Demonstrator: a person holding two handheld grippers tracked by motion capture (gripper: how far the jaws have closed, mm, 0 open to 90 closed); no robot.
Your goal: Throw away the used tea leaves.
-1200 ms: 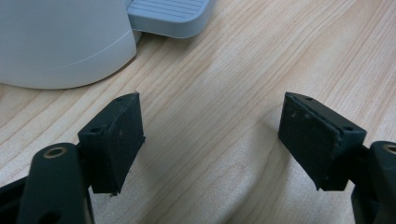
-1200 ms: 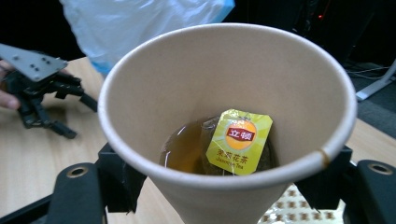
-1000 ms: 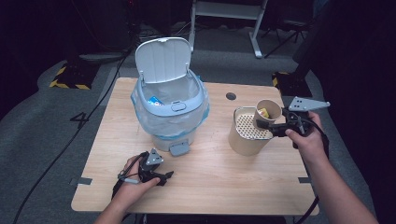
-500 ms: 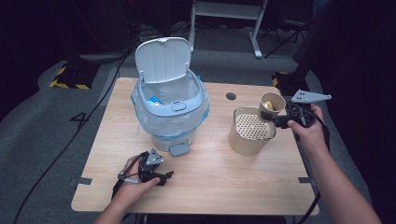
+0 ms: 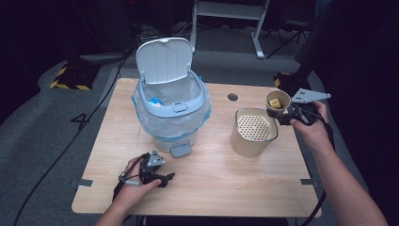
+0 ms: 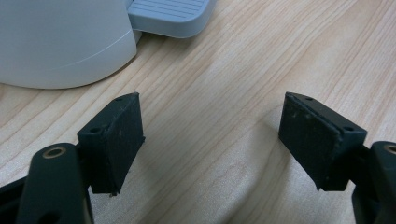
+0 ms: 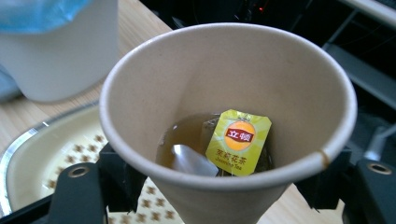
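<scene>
Fingers of the right gripper [image 5: 284,114] clamp a paper cup [image 7: 224,116], the arm stretched out, holding it over the strainer pot's [image 5: 252,133] far rim; tea half hides the teabag [image 7: 237,142]. The left gripper [image 6: 212,140] rests wide apart, empty, on the table [image 5: 221,183] by the bin [image 5: 170,110].

The table [image 5: 226,188] is brightly and evenly lit from above against dark surroundings. Soft shadows lie beneath the black jaws. Toward twelve o'clock, the right gripper view blurs.

Open tabletop [image 5: 221,183] lies between the bin [image 5: 171,110] and strainer container [image 5: 253,132].
</scene>
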